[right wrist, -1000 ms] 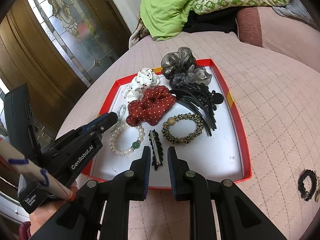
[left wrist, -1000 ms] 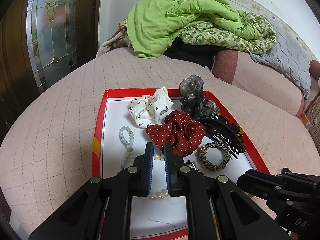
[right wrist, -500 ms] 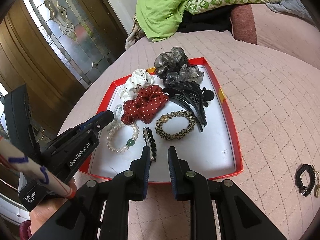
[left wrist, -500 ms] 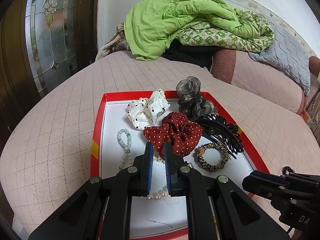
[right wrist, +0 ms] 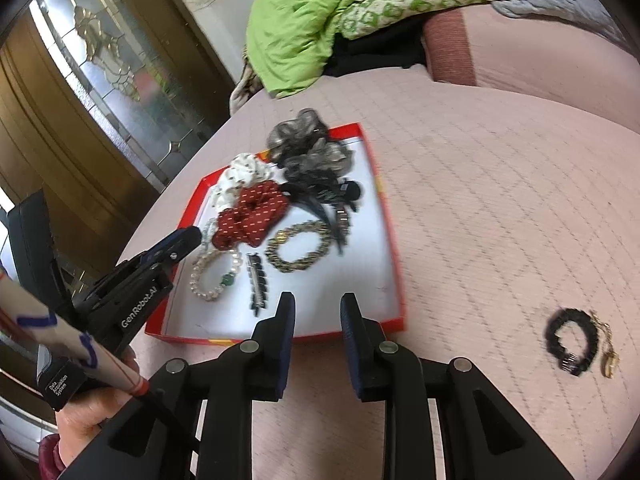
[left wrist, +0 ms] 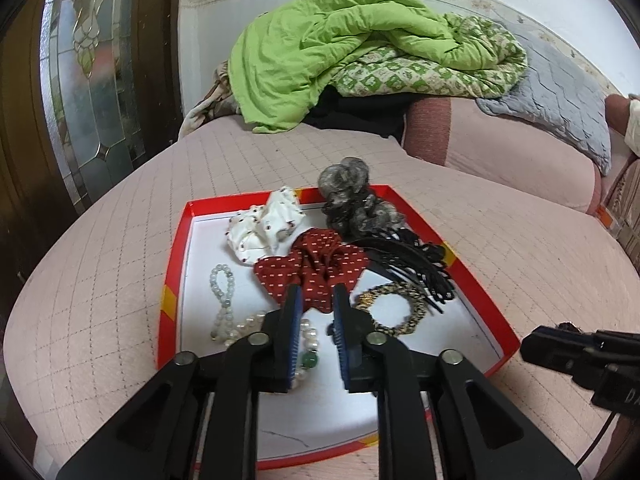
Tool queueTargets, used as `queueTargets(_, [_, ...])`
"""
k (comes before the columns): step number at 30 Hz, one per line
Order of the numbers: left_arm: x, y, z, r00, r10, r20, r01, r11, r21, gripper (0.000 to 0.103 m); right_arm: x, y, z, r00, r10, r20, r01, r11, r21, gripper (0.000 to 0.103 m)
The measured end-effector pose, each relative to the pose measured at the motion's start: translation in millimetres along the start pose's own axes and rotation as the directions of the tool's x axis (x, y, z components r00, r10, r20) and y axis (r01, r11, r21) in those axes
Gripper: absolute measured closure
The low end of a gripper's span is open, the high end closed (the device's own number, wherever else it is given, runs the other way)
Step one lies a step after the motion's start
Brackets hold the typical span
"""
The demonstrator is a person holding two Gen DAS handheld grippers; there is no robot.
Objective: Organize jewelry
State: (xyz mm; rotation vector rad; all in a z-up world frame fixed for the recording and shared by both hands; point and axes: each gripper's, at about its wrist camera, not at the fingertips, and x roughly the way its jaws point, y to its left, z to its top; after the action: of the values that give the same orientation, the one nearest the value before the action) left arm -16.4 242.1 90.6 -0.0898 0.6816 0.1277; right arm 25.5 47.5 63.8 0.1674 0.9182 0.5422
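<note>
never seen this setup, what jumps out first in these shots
A red-rimmed tray on the pink quilted bed, crowded with hair ties: a red dotted scrunchie mid-tray, a pearl bracelet nearer. Behind, a lime-green quilt is heaped. A black bracelet lies alone right of the tray.

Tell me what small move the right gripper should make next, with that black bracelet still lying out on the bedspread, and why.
Probably swing the right gripper to its right, toward the black bracelet. Its jaws are open and empty at the near edge of the red tray, while the bracelet and a small gold piece beside it lie outside the tray.
</note>
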Motion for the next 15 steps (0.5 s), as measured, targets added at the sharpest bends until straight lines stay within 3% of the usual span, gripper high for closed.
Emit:
queueTargets(9, [-18,-30,-4,0.999,-0.027,0.038,0.026,0.999,0.045,0.086,-38,-47,-16,0.999,-0.017,0.044,0.013,0.997,0.079,0.072])
queueTargets(15, [-48,-40,-22,0.997,-0.044,0.066,0.039,0.997,0.073,0.08,-64,-49,-35,0.997,-0.023,0.068,0.017,0.997,0.08,0.071])
